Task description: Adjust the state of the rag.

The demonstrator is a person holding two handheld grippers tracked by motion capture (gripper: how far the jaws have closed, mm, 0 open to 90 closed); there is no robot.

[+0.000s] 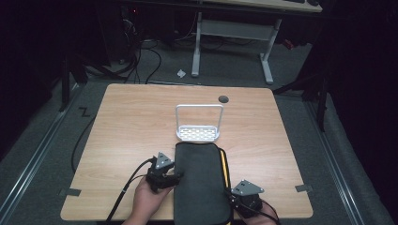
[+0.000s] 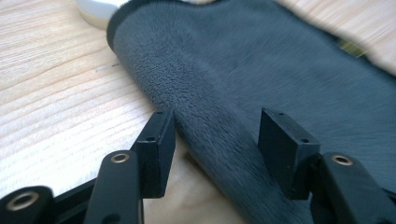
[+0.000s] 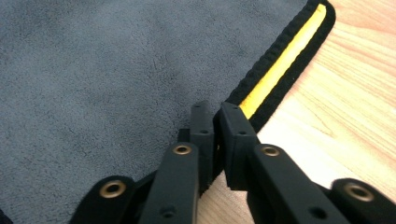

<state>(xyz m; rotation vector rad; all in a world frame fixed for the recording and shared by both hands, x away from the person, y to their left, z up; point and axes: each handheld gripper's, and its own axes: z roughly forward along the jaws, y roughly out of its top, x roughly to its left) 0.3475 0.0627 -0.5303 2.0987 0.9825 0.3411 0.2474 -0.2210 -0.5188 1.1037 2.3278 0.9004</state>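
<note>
two grippers on a wooden table [image 1: 126,122] over grey carpet: left gripper [image 2: 215,135] spread wide astride the grey towel [image 1: 199,183]'s folded edge, right gripper [image 3: 215,122] pinched onto its black hem; towel's near end cut off.

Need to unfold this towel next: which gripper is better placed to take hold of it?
Left, probably. The left gripper is open, straddling the grey towel's rolled fold; the right gripper is shut at its yellow-trimmed edge.
</note>
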